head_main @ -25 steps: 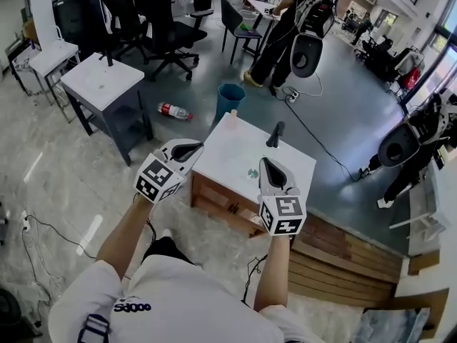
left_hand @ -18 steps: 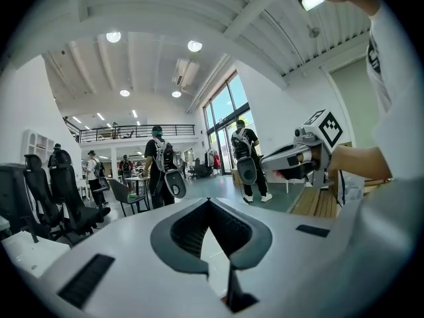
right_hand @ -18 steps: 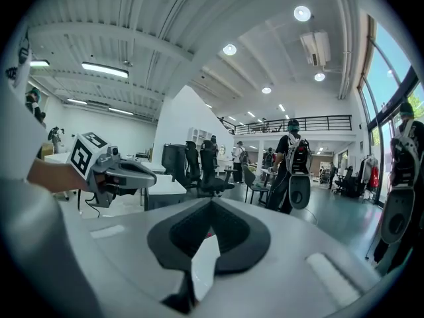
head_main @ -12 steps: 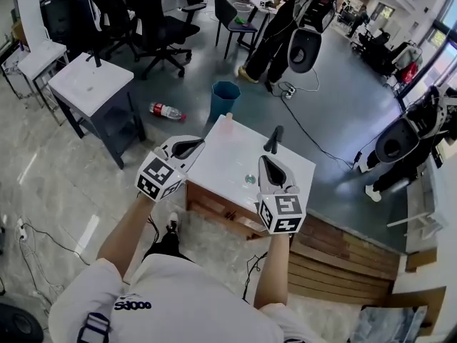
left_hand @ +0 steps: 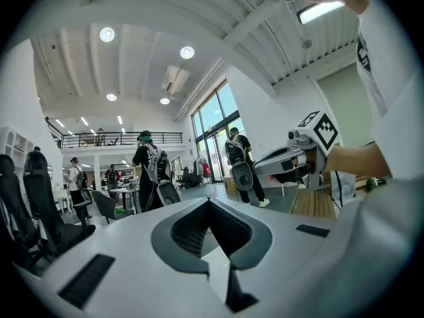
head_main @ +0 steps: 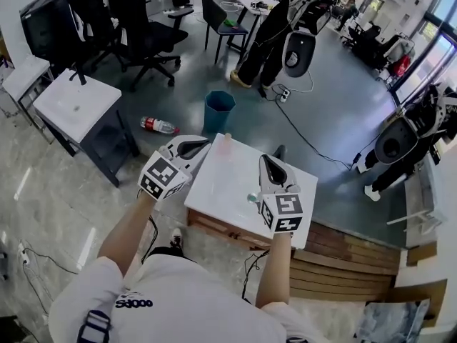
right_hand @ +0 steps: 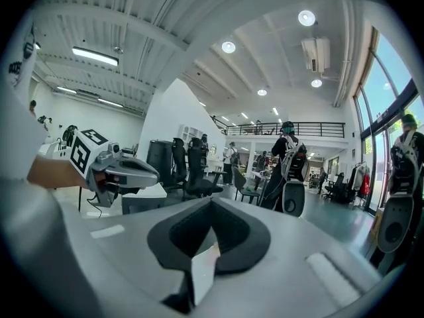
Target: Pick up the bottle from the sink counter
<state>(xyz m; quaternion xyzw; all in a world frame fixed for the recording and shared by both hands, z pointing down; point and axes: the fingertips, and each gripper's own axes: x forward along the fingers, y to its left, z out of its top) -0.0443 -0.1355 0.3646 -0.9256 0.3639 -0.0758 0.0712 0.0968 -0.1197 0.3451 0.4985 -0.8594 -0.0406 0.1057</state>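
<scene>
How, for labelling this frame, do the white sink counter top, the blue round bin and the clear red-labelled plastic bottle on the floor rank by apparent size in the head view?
Largest: white sink counter top
Then: blue round bin
Smallest: clear red-labelled plastic bottle
The counter is nearest the camera, which inflates it.

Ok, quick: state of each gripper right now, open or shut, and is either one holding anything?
Left gripper: shut, jaws together, nothing between them.
Right gripper: shut, jaws together, nothing between them.
</scene>
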